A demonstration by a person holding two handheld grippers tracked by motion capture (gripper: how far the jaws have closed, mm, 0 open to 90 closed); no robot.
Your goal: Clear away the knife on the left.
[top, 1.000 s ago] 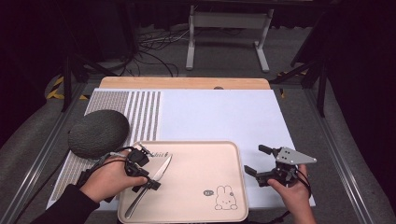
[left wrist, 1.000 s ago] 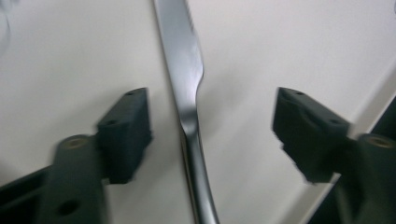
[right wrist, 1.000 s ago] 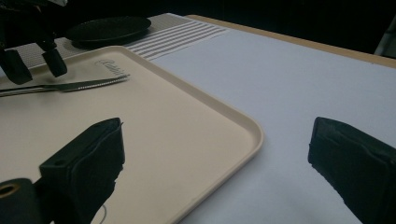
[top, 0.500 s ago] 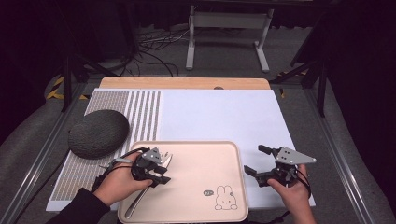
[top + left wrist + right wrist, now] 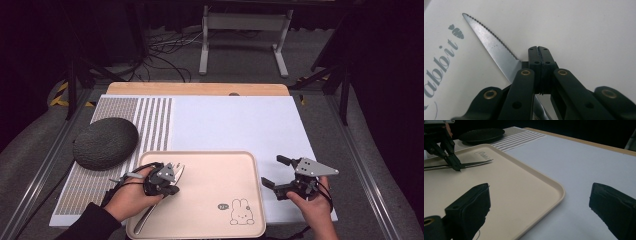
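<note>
A serrated table knife (image 5: 146, 216) lies on the beige tray (image 5: 200, 154), its blade (image 5: 491, 45) pointing toward the tray's far left corner. My left gripper (image 5: 165, 186) points down onto the knife. Its jaws have just been closing and now pinch the knife where blade meets handle. In the right gripper view the left gripper's tips (image 5: 456, 167) meet on the knife (image 5: 474, 164). In the left gripper view my left gripper (image 5: 539, 50) shows both jaws pressed together. My right gripper (image 5: 274, 171) rests open beside the tray's right edge, with nothing between its jaws (image 5: 540, 200).
A dark grey round dish (image 5: 105, 142) sits left of the tray on the striped part of the white mat (image 5: 235, 125). A rabbit drawing (image 5: 242, 212) marks the tray's near right corner. The wooden table edge (image 5: 200, 89) runs along the far side.
My left gripper has shifted slightly toward the near side of the tray and its jaws have closed on the knife. The right gripper has kept still.
</note>
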